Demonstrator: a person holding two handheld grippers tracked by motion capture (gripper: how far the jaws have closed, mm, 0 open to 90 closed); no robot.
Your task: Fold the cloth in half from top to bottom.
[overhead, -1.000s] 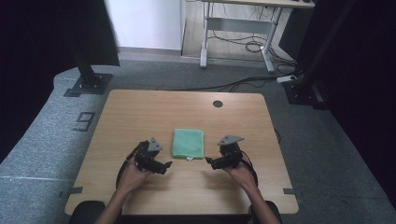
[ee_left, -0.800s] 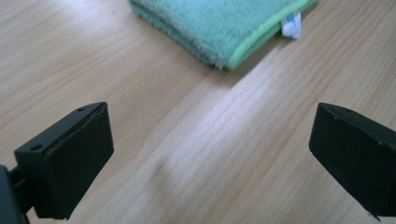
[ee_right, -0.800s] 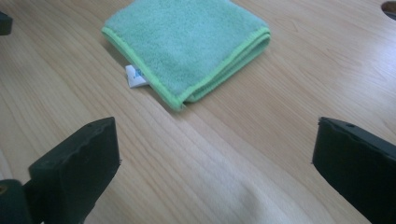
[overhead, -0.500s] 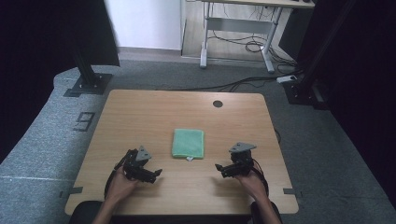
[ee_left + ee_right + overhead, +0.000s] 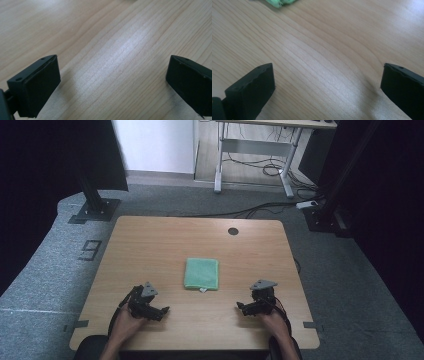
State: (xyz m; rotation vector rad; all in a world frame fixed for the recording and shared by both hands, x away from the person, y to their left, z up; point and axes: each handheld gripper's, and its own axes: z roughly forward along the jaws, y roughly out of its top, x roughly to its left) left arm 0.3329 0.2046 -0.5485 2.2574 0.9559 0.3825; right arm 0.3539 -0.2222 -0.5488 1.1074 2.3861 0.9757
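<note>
A folded green cloth [image 5: 201, 273] lies flat in the middle of the wooden table [image 5: 165, 240]. My left gripper [image 5: 162, 312] rests low over the wood to the cloth's near left, its jaws pointing right. In the left gripper view it [image 5: 112, 82] stands open over bare wood. My right gripper [image 5: 241, 308] sits to the cloth's near right, jaws pointing left. Its jaws have just been opening and nothing is between them; in the right gripper view it [image 5: 327, 85] is wide open, with a corner of the cloth [image 5: 279, 2] at the top edge.
A round cable hole [image 5: 233, 231] sits near the table's far edge. Black stand bases [image 5: 92, 212] rest on the grey carpet beyond the far corners, and a desk frame [image 5: 250, 150] with cables stands behind. Bare wood surrounds the cloth.
Both hands have drawn away from the cloth's near corners, outward and toward the table's near edge, and sunk closer to the wood. The cloth has stayed in place.
</note>
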